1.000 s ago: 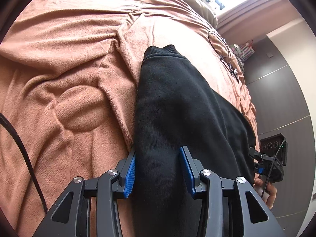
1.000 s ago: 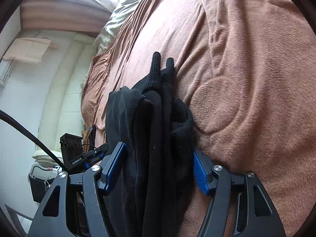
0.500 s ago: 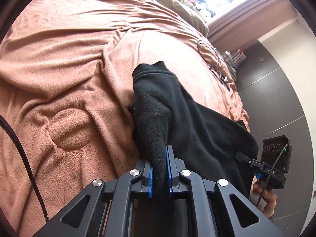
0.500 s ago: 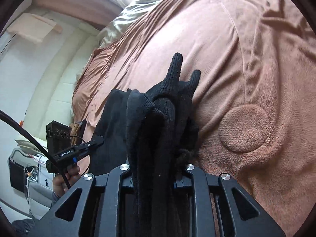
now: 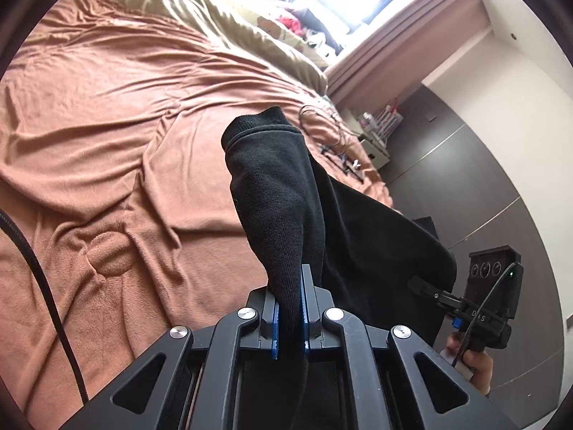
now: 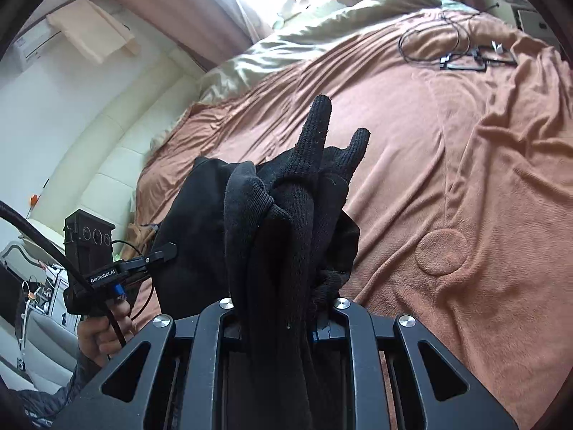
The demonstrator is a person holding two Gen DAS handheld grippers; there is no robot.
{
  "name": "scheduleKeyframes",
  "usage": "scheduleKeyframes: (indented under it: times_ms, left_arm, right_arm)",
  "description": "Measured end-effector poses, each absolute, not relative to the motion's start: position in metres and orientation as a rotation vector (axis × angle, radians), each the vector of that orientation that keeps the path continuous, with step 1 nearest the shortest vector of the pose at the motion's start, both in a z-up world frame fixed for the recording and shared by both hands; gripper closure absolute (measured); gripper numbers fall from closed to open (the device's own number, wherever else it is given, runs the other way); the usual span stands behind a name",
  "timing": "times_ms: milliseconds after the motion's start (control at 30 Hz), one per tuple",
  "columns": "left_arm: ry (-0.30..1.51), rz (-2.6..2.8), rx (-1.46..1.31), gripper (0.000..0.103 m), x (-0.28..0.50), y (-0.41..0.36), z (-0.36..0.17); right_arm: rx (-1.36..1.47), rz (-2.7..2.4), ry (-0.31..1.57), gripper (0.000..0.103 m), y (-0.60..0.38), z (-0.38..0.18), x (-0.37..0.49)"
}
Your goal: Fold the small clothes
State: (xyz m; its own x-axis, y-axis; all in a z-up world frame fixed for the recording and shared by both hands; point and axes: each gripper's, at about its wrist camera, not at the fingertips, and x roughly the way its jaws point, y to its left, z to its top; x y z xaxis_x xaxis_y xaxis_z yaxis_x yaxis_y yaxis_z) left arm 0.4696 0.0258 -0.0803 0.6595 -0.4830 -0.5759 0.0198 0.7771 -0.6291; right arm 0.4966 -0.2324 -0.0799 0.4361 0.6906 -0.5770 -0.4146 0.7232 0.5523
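Brown blanket (image 5: 107, 150) covers the bed; we've got the left gripper (image 5: 289, 317) and right gripper (image 6: 283, 317) both clamped on the black garment (image 5: 283, 193), jaws just squeezed closed.

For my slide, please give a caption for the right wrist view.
Right hand-held gripper shut on bunched black garment above brown blanket.

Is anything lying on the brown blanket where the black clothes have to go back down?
Nothing visible there. Both claws, left claw and right claw, pinch the black clothes above bare brown blanket. The tangled cables lie far off near the pillows.
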Motion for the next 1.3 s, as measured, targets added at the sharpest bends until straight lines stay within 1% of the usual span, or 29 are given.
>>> scheduleKeyframes:
  times_ms: [267,600,767,933,1300]
  left_arm:
    - [0.727,-0.359,-0.599,0.095,0.436,0.003,-0.034]
    - [0.637,-0.438,-0.564,0.095,0.396,-0.041,0.023]
    - [0.615,-0.498,-0.532,0.095,0.402,-0.073,0.047]
    - [0.64,-0.549,-0.492,0.095,0.419,-0.112,0.058]
    - [0.675,-0.694,-0.427,0.095,0.461,-0.209,0.063]
  right_arm:
    - [0.345,0.679,0.777,0.087,-0.261,-0.05,0.435]
    - [0.32,0.632,0.66,0.087,-0.311,0.008,0.367]
    - [0.285,0.596,0.597,0.088,-0.341,0.029,0.346]
    - [0.285,0.544,0.551,0.088,-0.375,0.033,0.331]
    - [0.275,0.402,0.508,0.088,-0.451,0.039,0.303]
